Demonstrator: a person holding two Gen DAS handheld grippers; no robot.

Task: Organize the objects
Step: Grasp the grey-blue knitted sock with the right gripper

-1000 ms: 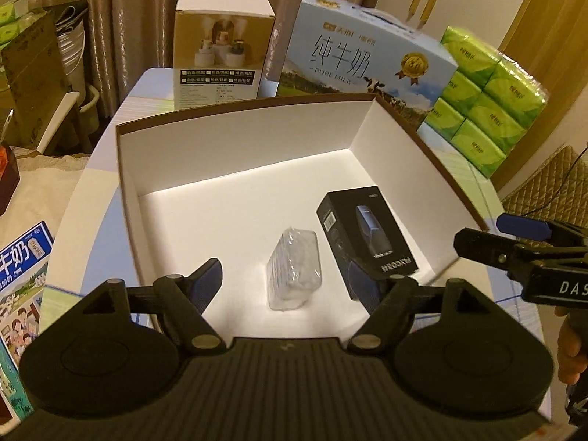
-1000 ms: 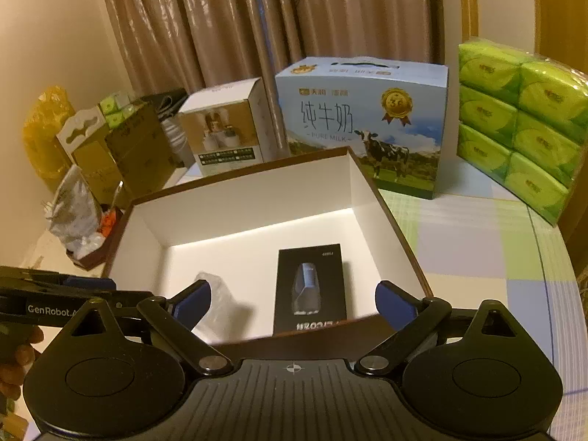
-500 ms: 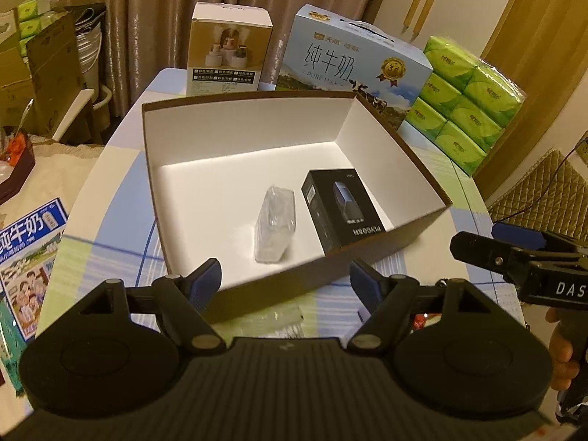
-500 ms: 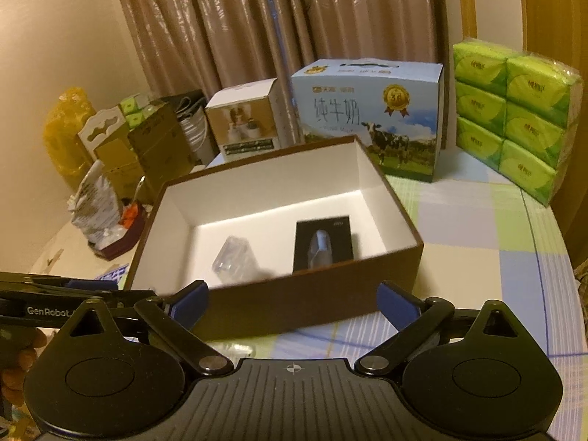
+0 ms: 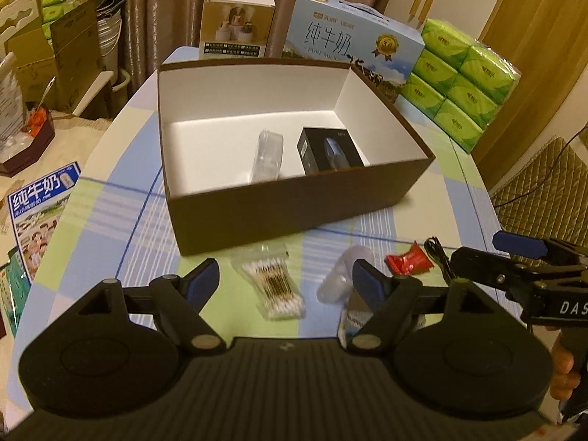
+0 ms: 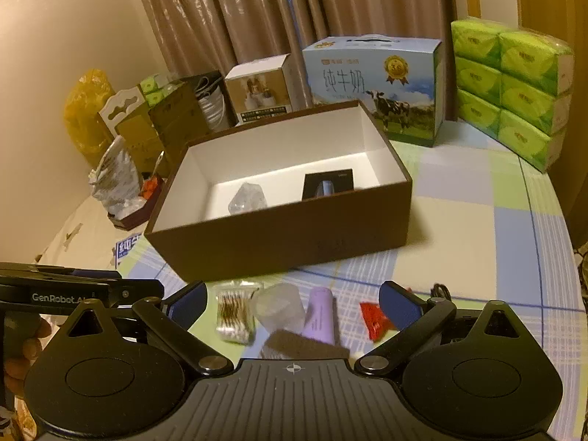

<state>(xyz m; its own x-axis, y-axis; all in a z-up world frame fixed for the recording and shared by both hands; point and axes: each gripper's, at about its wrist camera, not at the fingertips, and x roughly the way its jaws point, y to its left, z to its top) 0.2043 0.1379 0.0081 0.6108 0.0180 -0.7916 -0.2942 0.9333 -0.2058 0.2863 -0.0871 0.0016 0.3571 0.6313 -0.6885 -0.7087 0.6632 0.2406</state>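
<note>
The brown box [image 5: 294, 209] with a white inside holds a clear plastic pack [image 5: 270, 154] and a small black carton [image 5: 330, 150]. In front of it on the checked cloth lie a cotton swab pack [image 5: 273, 283], a clear cup [image 5: 336, 275], a red wrapper [image 5: 408, 261] and a black cable [image 5: 437, 253]. The right wrist view adds a purple tube [image 6: 321, 316]. My left gripper [image 5: 284, 275] hovers above the swab pack, its jaws opening and gripping nothing. Over the cup and tube, my right gripper [image 6: 290, 296] stands open and empty.
Behind the box stand a blue milk carton [image 5: 352, 42], a white and gold carton [image 5: 237, 25] and stacked green tissue packs [image 5: 459, 81]. Cardboard boxes and bags crowd the floor at the left [image 6: 121, 139]. The table's rounded edge [image 5: 488, 198] runs along the right.
Both grippers have drawn back from over the box toward the table's near side. The swab pack, cup, tube, wrapper and cable have come into view in front of the box.
</note>
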